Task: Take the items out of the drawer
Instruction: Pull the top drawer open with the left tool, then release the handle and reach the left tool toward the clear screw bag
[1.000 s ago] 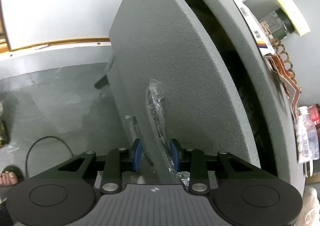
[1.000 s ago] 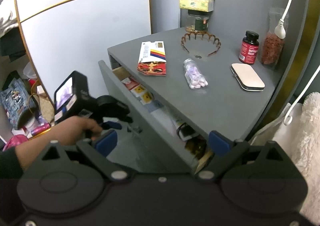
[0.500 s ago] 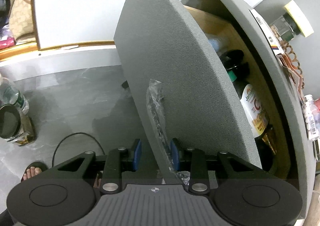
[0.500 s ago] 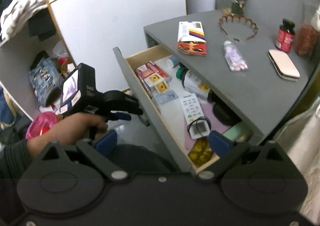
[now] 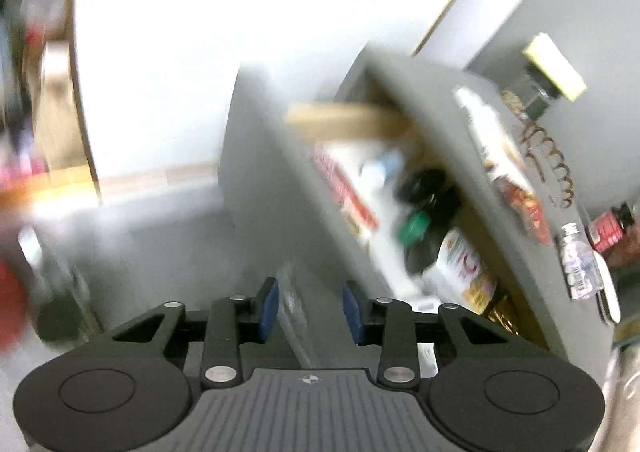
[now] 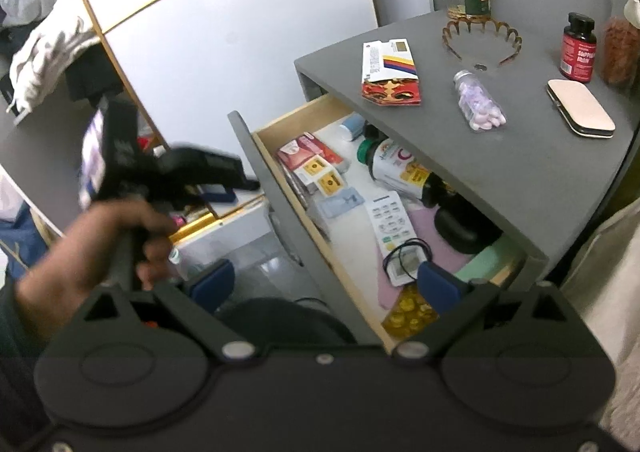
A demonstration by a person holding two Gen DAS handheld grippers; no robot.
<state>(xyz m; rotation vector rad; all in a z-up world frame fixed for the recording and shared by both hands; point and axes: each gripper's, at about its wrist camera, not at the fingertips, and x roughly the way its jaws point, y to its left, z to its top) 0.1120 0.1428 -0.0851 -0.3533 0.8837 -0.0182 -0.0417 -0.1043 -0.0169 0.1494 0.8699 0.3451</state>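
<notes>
**Drawer open, nothing out yet**

Bedroom corner: grey nightstand counter [image 6: 520,155] against a grey wall, white gold-trimmed panels to the left. Counter top carries a pill bottle [image 6: 478,101], a red supplement bottle [image 6: 578,47] and a pink case [image 6: 580,109].

Progress: drawer [image 6: 280,211] is pulled out, contents exposed. No item lifted, so the whole take-out part is left.

Left gripper [image 5: 310,310]: jaws part-spread, a clear plastic-wrapped handle sits blurred between them; can't tell if they touch it. The view is motion-blurred.

Right gripper [image 6: 324,284]: spread wide, holding nothing, hovering above the drawer's near end. Remote control [image 6: 392,223] and a yellow blister pack [image 6: 408,310] lie just below it, a large vitamin bottle [image 6: 396,165] further back.
</notes>
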